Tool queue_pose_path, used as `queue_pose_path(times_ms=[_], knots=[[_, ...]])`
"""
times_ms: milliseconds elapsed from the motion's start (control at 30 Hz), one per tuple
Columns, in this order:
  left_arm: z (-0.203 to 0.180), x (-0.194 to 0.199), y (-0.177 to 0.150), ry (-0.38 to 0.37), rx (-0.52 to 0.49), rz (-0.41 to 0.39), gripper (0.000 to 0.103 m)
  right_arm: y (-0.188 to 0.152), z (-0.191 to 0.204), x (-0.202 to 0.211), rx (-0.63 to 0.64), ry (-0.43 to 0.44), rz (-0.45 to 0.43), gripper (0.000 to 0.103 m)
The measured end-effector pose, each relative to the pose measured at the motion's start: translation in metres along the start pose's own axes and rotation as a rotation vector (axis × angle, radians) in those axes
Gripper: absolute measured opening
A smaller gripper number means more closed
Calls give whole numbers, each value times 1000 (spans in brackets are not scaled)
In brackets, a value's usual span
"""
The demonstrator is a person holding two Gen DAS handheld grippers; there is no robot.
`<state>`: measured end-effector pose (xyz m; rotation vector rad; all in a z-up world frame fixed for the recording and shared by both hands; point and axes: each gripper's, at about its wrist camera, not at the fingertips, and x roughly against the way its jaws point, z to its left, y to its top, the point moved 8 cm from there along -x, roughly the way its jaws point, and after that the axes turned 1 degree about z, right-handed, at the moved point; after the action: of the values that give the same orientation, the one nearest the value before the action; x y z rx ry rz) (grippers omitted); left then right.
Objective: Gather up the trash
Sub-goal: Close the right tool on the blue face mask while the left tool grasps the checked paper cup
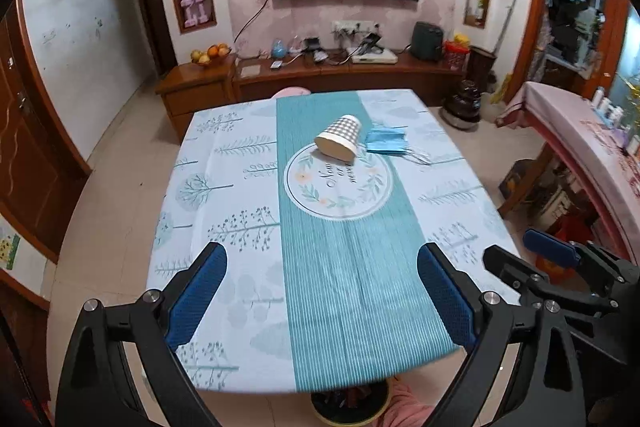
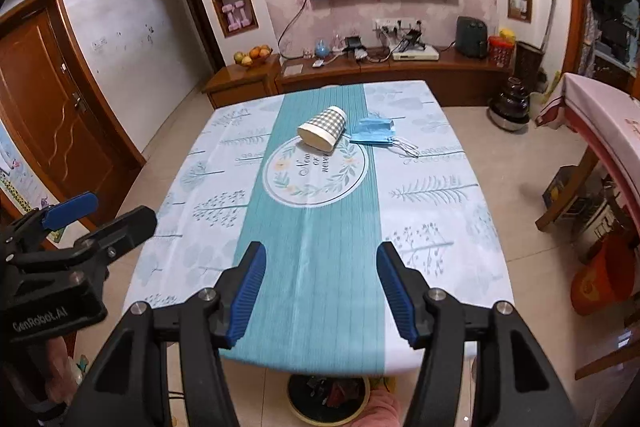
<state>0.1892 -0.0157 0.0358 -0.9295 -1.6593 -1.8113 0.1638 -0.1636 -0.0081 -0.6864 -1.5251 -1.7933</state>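
The cup (image 1: 338, 137) lies tipped on the table (image 1: 224, 187), mouth toward the cameras, base away; both claws (image 1: 322, 301) (image 2: 320, 293) gape.

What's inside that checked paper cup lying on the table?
The checked paper cup lies tipped beside the blue face masks. Its visible end looks plain cream; whether anything is inside cannot be seen.
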Motion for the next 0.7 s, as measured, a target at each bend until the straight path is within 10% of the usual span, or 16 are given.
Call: queue_pose_path(times_ms=[200,700], knots=[[-4,-77,46,82,21,84,95,45,-42,-53,-7,48,53,58],[-33,-274,128,-16,41,326,95,150,-108,-227,156,116,158,68]])
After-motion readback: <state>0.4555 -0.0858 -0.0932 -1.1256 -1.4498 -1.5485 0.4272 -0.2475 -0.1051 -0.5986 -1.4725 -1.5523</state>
